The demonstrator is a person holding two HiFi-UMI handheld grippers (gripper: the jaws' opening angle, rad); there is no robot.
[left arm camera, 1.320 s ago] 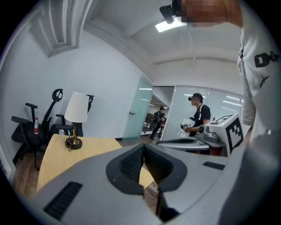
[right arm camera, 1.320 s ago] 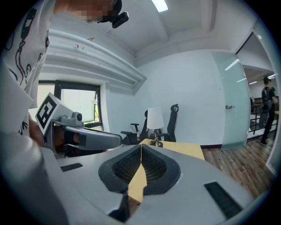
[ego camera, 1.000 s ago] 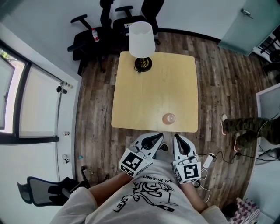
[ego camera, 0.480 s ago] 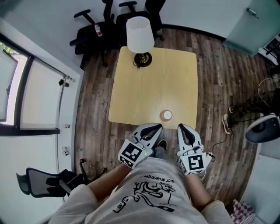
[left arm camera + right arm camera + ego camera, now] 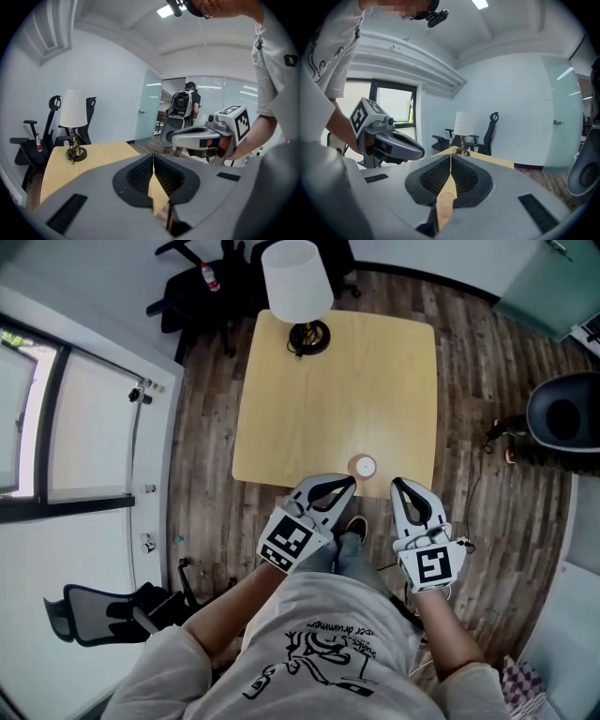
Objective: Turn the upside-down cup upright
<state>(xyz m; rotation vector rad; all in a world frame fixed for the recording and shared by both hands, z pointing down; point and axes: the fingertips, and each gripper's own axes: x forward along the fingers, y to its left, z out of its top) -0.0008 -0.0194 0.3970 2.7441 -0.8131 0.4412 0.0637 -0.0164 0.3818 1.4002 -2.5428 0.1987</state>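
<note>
Both hands have moved forward in the last second. Left gripper [image 5: 347, 483] and right gripper [image 5: 402, 487] now reach the table's [image 5: 319, 399] near edge, jaws closed, nothing held. Cup [image 5: 363, 467] stands just ahead between them, untouched. I'd open a gripper next.

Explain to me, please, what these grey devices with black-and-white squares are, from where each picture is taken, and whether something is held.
A person holds a two-jaw tool in each hand: the left gripper and the right gripper. The marked cubes belong to them. One picture comes from a camera on the person's head, looking down; the other two from cameras riding on the grippers, looking along their jaws. On the wooden table stand a lamp at the far edge and a small cup near the person. Both grippers are shut and hold nothing.
</note>
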